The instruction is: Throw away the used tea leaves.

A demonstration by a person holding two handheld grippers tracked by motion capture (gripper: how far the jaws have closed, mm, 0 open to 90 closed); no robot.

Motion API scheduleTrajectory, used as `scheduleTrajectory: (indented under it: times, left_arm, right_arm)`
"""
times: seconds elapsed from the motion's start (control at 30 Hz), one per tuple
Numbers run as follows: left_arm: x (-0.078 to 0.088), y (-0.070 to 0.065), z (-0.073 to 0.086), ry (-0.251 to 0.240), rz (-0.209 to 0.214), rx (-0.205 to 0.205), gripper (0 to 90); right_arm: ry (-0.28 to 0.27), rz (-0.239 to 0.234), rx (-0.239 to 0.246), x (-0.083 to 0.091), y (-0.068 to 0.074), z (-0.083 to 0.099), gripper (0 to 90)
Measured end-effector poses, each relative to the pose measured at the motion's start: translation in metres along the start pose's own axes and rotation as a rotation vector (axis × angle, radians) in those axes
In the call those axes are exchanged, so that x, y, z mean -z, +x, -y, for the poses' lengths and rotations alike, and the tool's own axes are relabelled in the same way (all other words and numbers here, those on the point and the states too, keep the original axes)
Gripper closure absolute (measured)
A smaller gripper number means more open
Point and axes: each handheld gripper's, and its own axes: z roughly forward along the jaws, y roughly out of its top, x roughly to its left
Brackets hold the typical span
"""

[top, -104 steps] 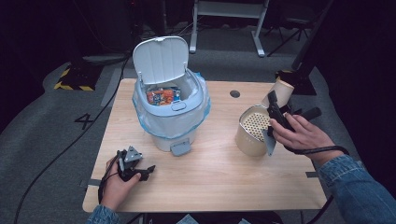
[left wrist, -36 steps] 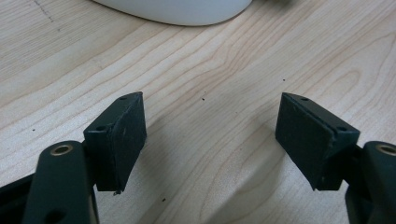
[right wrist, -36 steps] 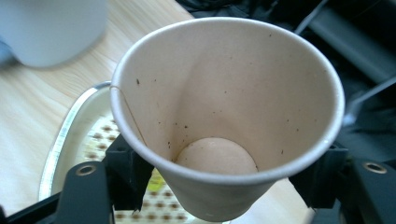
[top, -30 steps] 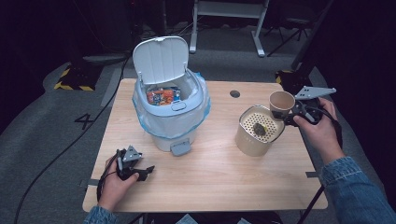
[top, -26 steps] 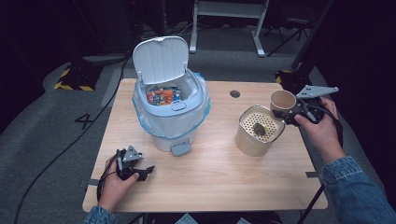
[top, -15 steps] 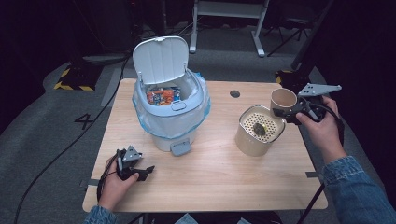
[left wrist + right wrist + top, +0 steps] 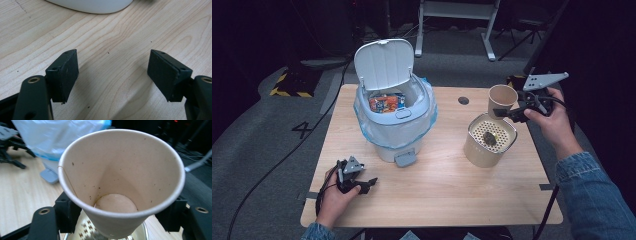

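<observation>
Right claw (image 7: 515, 111) is gripping the paper cup (image 7: 501, 98) by its lower wall, one jaw on each side; in the right gripper view the cup (image 7: 121, 182) is covering the pads, so pad contact is hard to read, and the jaws have just been easing apart slightly with the cup between them. Cup is sitting upright, mouth up, inside looking empty apart from dark specks, its base cut off by the frame edge. Directly below the claw is the round canister (image 7: 488, 141) with a perforated insert; a small dark lump is lying on the insert, too blurred to identify. Right hand (image 7: 550, 117) is holding level off the desk's far right corner, forearm in a denim sleeve coming up from the lower right, grey plate on top. Left claw (image 7: 368, 184) is resting low on the desk (image 7: 452, 190) near the front left corner, jaws standing wide apart with nothing between them (image 7: 112, 72), only bare wood. Left hand (image 7: 334, 192) is wrapping the body from behind. Ahead of the left claw is the white bin (image 7: 393, 117), lid up, blue liner showing, colourful packaging inside, partly hidden by the rim.
</observation>
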Motion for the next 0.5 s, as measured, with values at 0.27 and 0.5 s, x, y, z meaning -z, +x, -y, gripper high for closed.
scheduleTrajectory:
  times: [0.27,0.5]
  left_arm:
    - [0.000,0.000,0.000,-0.001,0.002,0.006,25.3]
    - [0.000,0.001,0.000,0.000,0.005,-0.001,25.3]
  right_arm:
    - [-0.013,-0.070,0.034,-0.020,0.000,-0.037,30.7]
    - [-0.029,-0.084,0.041,-0.036,0.002,-0.063,30.6]
